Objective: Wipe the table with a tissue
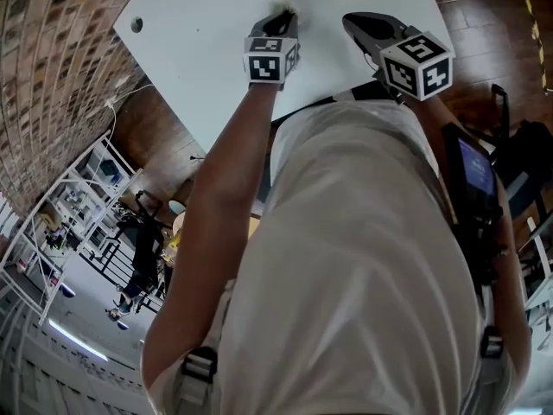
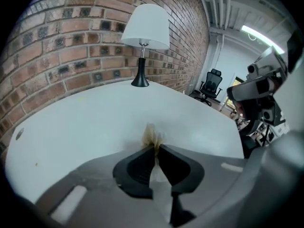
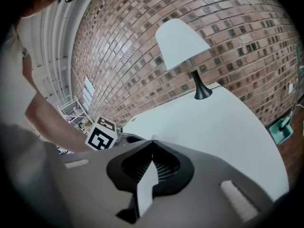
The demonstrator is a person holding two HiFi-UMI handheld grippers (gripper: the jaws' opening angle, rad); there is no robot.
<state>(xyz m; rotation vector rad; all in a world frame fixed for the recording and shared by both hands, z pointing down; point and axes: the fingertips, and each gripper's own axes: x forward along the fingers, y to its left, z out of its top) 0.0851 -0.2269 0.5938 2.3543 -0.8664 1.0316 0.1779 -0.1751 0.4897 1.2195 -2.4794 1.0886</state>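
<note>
Head view: the left gripper (image 1: 278, 20) is seen over the white table (image 1: 199, 33), angled down at its top. In the left gripper view the jaws are pinched on a crumpled, brown-stained tissue (image 2: 153, 136). It sticks out just past the fingertips and seems to be touching the tabletop, though contact is hard to confirm. A white-shaded lamp (image 2: 144, 37) is noted at the far edge, by the brick wall. The right gripper (image 3: 152, 140) is held near the left one, its jaws pressed together with nothing between them.
</note>
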